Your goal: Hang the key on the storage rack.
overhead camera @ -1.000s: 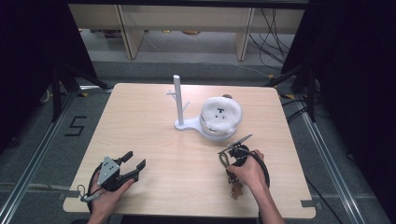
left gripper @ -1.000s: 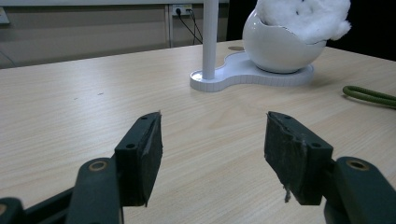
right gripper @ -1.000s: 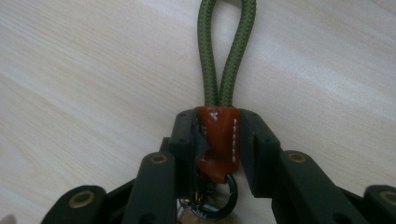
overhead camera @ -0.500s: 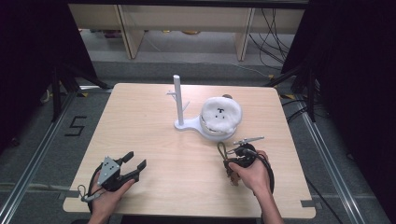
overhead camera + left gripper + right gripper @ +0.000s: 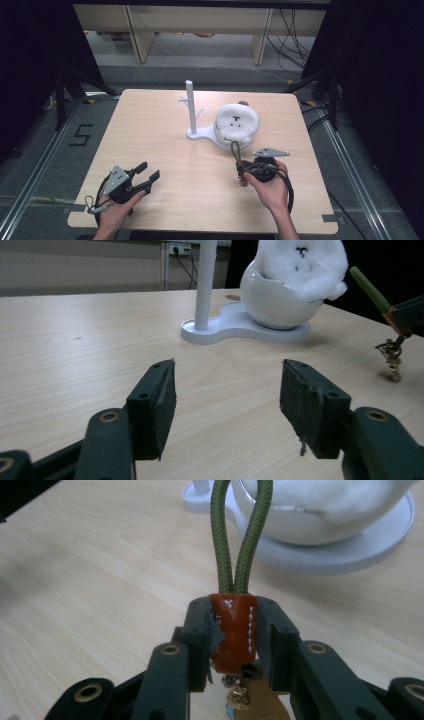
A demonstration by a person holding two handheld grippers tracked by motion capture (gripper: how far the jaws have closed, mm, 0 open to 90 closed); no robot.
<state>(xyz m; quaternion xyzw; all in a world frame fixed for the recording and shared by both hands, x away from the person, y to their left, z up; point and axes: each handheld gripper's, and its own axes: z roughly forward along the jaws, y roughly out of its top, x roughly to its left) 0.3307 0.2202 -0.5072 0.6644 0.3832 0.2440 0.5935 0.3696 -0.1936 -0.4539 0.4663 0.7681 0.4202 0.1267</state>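
A keychain [image 5: 235, 630] with a green cord loop, an orange leather sleeve and small metal charms is clamped in my right gripper [image 5: 233, 625], which is shut on the sleeve. In the high view this right gripper [image 5: 243, 167] is at the table's front right. The keychain's loop [image 5: 235, 150] points toward the white bowl [image 5: 222, 137]. A white stand [image 5: 190, 102] with a post and short pegs rises beside the bowl. My left gripper [image 5: 148, 171] rests open at the front left, and the left gripper view shows nothing in this left gripper [image 5: 227, 390].
A fluffy white ball with a small face [image 5: 236, 122] fills the bowl, which shares a flat white base [image 5: 200, 134] with the post. The wooden table [image 5: 150, 130] is bare between the grippers and the stand. Dark floor and cables surround the table.
My right gripper has turned with the keychain, so the green loop now points up toward the bowl. The left gripper has stayed put.
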